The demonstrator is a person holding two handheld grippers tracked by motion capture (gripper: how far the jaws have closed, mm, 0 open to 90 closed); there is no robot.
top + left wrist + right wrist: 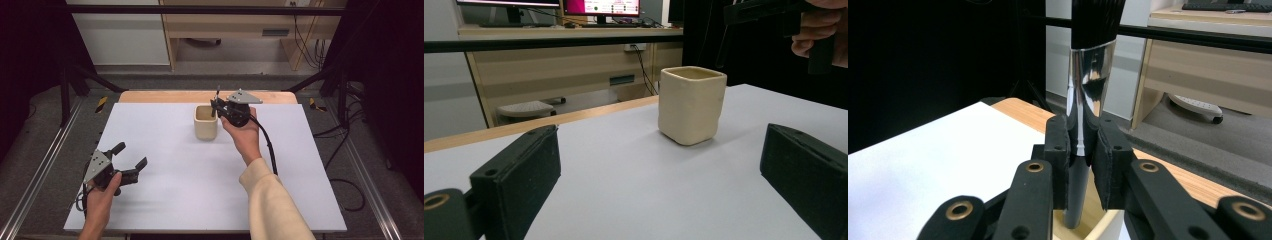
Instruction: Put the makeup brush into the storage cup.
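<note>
A cream square cup (205,121) stands on the white table top, toward the back middle. My right gripper (216,106) hovers over the cup's right rim, shut on a paintbrush (217,95). In the right gripper view the brush (1091,70) stands upright with its black bristles up and its shiny metal ferrule above the pads. My right gripper (1080,150) clamps the dark handle, whose lower end dips inside the cup (1098,225). My left gripper (131,155) rests low at the front left, open, nothing between its fingers. It faces the cup (691,104), jaws wide apart (664,170).
The white table top (165,190) lies on a wooden table whose edge (150,96) shows at the back. A black frame bar (200,9) crosses above the far side. A desk with monitors (599,7) stands beyond, and cables (345,190) lie on the floor at right.
</note>
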